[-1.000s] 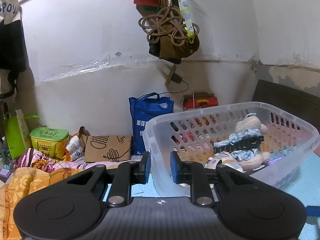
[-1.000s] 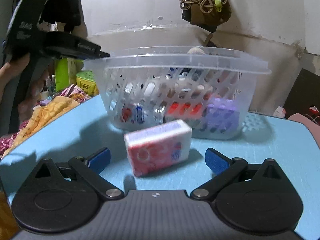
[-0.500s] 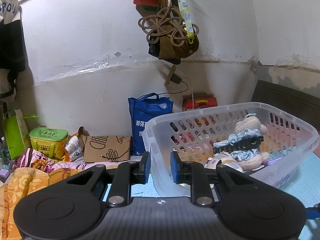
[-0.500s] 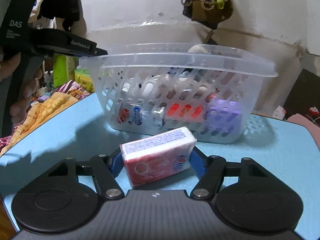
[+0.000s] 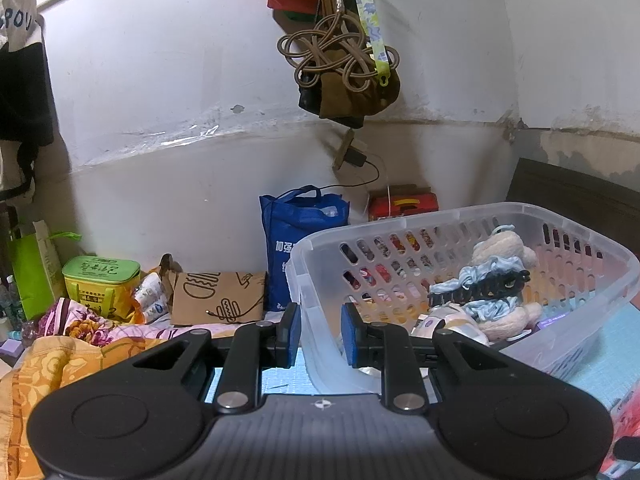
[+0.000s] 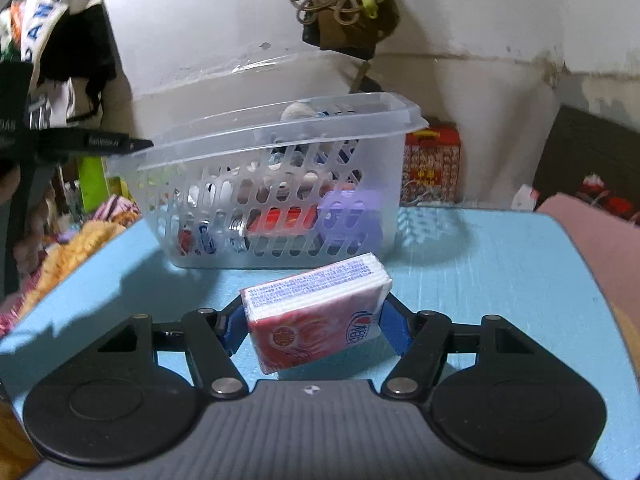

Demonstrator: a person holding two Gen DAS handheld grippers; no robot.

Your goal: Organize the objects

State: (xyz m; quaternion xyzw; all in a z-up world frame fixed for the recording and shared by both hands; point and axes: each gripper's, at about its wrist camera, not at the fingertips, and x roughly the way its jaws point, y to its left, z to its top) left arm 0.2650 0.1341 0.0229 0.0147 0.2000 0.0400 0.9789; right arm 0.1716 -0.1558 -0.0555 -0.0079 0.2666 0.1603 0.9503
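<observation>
My right gripper (image 6: 314,328) is shut on a red and white tissue pack (image 6: 316,312) and holds it tilted above the blue table (image 6: 480,272), in front of the clear plastic basket (image 6: 280,184). My left gripper (image 5: 316,334) is shut on the near left wall of the basket (image 5: 460,276), one pad on each side of it. The basket holds a plush toy with a black hair clip (image 5: 486,288), a purple box (image 6: 352,216) and other small items.
A blue bag (image 5: 300,248), a cardboard bag (image 5: 218,298), a green tin (image 5: 100,284) and bedding (image 5: 60,356) lie left of the table. A knotted cord and pouch (image 5: 344,68) hang on the wall above. A red box (image 6: 432,164) stands behind the basket.
My right gripper closed on the tissue pack and lifted it, and its view has swung so the basket sits further off. The left gripper has stayed on the basket wall.
</observation>
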